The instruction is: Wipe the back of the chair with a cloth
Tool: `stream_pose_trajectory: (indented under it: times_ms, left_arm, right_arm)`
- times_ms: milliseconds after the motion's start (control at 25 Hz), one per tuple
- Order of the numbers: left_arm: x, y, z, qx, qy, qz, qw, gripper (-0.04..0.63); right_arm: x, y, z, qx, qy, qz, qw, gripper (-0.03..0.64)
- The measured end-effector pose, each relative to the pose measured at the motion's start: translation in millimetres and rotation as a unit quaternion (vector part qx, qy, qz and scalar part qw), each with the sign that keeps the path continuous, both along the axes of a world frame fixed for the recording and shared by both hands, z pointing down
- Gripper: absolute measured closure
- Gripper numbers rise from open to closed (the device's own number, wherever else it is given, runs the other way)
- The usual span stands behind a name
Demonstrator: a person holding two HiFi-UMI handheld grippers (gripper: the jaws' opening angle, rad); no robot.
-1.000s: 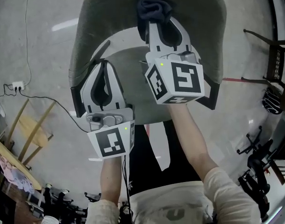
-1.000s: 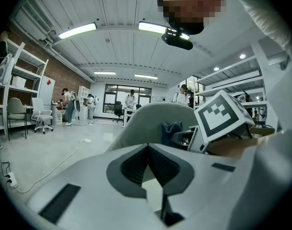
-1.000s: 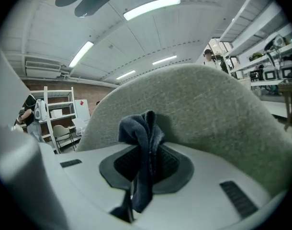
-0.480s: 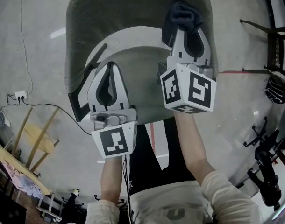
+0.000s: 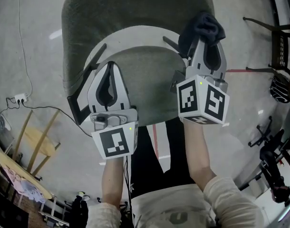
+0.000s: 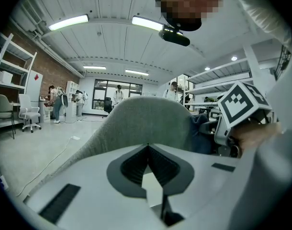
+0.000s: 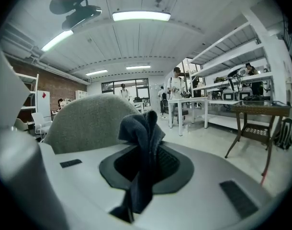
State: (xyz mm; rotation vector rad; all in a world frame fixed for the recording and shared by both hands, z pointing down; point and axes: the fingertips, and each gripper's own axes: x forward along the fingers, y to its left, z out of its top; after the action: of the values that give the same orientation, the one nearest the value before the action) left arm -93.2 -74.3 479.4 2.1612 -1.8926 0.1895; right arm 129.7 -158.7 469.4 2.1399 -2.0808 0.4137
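Floor (image 5: 35, 42): grey concrete, shown only by the head view.
Chair (image 5: 135, 8): grey, below both grippers.
Right gripper (image 5: 206, 40): clenched on dark cloth (image 5: 209, 25), at the chair's top right edge.
Left gripper (image 5: 110, 68): jaws together with nothing between, as its own view shows.

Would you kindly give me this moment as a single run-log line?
right tongs: shut on dark cloth | dark cloth: at right edge of chair back | left tongs: shut, empty

Bright ceiling strip lights (image 7: 141, 16); strong fisheye bending, edges dark, perhaps slightly soft
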Motion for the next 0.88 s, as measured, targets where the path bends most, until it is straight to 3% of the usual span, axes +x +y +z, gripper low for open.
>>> stream_pose_trajectory:
  times_ms: [360,480,560,680,880]
  left_arm:
    - [-4,3,3,0.002,0.001,-0.014,0.9999,0.580]
    - [-15,8,1,0.015,-0.011,-0.037,0.9991,0.580]
    - [-26,15,-1,0.023,-0.020,-0.061,0.9977,0.580]
    - [-43,27,-1,0.025,-0.023,-0.097,0.9947,0.580]
    - [-70,47,3,0.023,-0.031,-0.142,0.9891,0.580]
  right_arm:
    - [11,8,3,-0.006,0.021,0.002,1.000,0.558]
    - [-9,11,-1,0.003,0.015,-0.041,0.999,0.558]
    - [-39,15,-3,0.012,0.006,-0.103,0.995,0.558]
    - [-96,26,-2,0.026,-0.013,-0.211,0.977,0.558]
    - [-194,53,-7,0.051,-0.054,-0.361,0.929,0.558]
